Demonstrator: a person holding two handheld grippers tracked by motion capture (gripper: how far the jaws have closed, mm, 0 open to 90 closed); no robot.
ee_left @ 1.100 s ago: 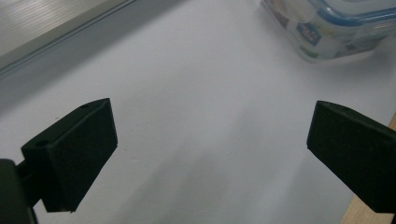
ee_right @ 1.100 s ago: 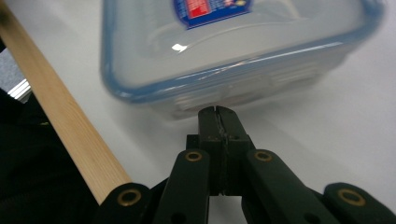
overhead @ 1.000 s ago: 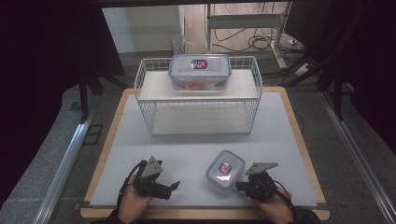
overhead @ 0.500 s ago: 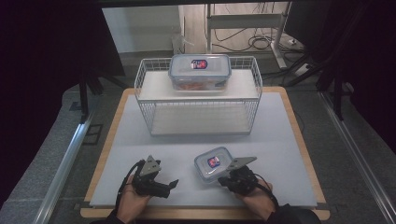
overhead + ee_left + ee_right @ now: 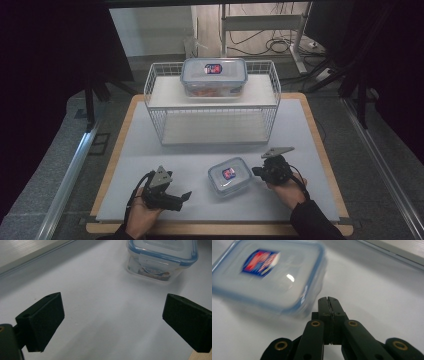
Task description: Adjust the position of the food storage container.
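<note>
Now the right hand-held gripper [image 5: 328, 300], jaws pressed together, sits just beside the small lidded container [image 5: 228, 175]; the left hand-held gripper [image 5: 112, 322] gapes wide, empty.

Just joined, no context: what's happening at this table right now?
A person works with a hand-held gripper in each hand. The right hand-held gripper has its jaws shut on nothing and sits right beside the small lidded container on the white mat; actual contact cannot be made out. The left hand-held gripper rests open near the front edge, aimed toward that container but well apart from it. A larger lidded container sits on top of the white wire rack at the back.
</note>
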